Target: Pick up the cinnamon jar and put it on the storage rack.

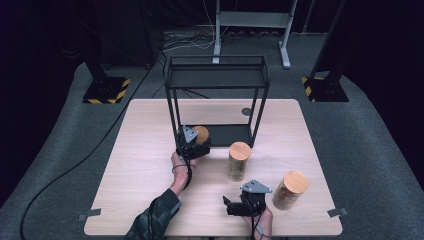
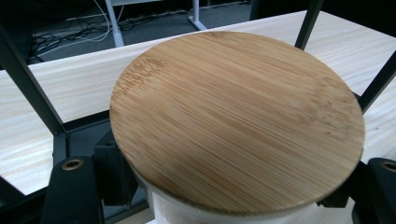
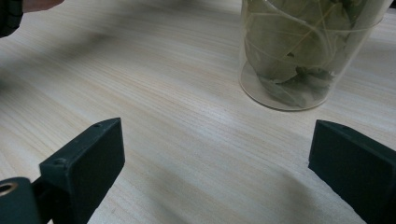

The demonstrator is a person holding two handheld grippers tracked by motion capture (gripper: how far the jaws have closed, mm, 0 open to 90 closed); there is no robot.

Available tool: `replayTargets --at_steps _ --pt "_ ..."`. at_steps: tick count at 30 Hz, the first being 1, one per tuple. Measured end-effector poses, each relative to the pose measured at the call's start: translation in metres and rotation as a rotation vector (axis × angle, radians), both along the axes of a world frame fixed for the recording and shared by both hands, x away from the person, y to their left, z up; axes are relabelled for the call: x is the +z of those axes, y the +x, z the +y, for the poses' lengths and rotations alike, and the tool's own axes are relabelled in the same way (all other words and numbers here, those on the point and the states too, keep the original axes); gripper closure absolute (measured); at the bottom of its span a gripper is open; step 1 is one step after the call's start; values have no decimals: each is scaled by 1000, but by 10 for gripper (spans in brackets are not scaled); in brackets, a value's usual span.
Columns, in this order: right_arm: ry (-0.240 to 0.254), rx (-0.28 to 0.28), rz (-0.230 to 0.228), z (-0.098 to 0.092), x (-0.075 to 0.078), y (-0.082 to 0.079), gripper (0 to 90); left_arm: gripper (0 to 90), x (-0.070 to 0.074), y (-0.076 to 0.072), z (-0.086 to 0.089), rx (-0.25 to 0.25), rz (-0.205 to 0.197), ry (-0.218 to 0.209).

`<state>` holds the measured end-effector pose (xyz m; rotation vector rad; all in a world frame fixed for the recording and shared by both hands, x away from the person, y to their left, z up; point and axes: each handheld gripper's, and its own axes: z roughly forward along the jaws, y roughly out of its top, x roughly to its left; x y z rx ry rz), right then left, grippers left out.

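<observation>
Right gripper [image 1: 231, 206] at 6 o'clock on the pale wooden worktop [image 1: 140, 180], jaws released, nothing between them. Clear glass jar of dried leaves with round bamboo lid [image 1: 239, 160] stands just beyond it at 12 o'clock; a second bamboo-lidded jar [image 1: 289, 190] leans at 3 o'clock. Left gripper [image 1: 192, 145] farther off, jaws grasping a third bamboo-lidded jar [image 2: 233, 116] at the black metal-frame shelf rack [image 1: 215, 75], by its bottom shelf.
</observation>
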<state>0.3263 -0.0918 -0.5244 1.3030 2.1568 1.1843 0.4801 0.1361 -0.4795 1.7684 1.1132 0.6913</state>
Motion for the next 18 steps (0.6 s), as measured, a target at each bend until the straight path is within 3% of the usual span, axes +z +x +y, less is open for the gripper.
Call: replayTargets --at_steps 18 --pt "-1 0 3 0 0 0 27 250 7 13 -4 0 -1 15"
